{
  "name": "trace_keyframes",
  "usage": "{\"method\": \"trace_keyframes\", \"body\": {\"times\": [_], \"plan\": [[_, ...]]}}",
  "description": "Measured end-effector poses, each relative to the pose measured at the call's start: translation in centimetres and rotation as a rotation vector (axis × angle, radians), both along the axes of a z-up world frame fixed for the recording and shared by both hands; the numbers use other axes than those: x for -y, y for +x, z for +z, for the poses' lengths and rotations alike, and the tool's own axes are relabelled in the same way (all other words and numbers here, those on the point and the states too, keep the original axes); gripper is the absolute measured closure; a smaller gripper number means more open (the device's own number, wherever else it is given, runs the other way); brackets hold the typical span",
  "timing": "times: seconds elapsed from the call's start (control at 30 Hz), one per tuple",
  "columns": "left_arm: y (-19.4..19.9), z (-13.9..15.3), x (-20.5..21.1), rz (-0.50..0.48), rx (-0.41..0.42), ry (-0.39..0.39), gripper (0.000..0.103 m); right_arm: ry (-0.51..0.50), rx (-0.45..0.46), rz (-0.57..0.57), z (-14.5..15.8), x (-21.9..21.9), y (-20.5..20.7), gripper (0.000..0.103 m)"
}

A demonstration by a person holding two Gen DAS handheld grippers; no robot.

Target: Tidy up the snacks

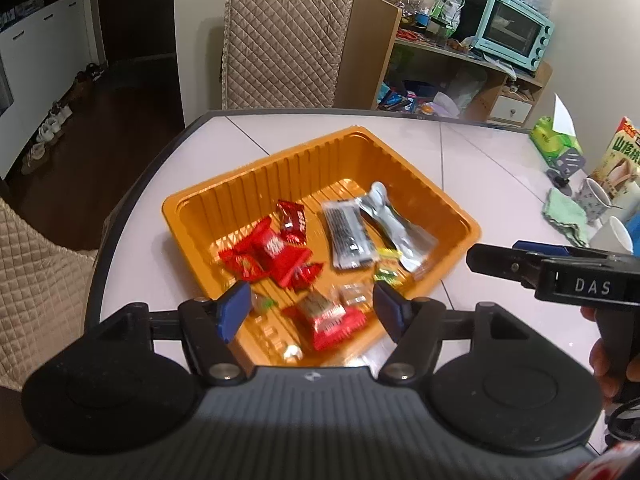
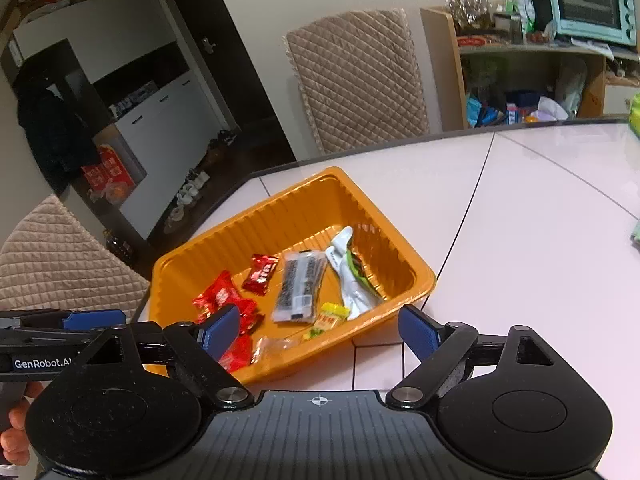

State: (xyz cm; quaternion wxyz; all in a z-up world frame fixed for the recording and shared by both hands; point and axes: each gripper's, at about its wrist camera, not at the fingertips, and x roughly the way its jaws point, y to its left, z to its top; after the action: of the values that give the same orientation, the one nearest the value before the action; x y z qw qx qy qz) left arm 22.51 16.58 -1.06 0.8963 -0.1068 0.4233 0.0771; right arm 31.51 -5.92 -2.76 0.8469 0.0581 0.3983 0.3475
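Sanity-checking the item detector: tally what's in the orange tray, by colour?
Orange tray contents; the view is blurry and the red pile overlaps.
Red wrappers: at least 4
Silver packets: 2
Yellow candy: 1
Clear-wrapped candy: 1
Total: at least 8

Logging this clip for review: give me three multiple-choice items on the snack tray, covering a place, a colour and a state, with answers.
1. Where do the snacks lie?
A. inside the tray
B. on the chair
C. on the oven

2. What colour is the tray?
A. blue
B. orange
C. white

3. How do the left tongs stand?
A. shut on a red packet
B. shut, empty
C. open, empty

Answers:
1. A: red packets and silver sachets rest on the floor of the tray.
2. B: its ribbed walls are orange.
3. C: the left tongs are spread above a red packet, touching nothing.
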Motion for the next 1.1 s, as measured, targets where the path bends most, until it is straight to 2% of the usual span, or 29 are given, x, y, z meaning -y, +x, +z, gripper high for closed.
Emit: {"method": "trace_keyframes", "body": {"times": [0.47,1.1], "plan": [[-7.5,2.5,3.9,-0.015,0.001,0.004,0.030,0.017,0.016,-0.025,3.2,4.6,-8.2,0.015],[-18.1,3.7,10.6,-0.048,-0.002,0.011,0.030,-0.043,0.001,-0.053,4.4,11.3,-19.9,0.015]]}}
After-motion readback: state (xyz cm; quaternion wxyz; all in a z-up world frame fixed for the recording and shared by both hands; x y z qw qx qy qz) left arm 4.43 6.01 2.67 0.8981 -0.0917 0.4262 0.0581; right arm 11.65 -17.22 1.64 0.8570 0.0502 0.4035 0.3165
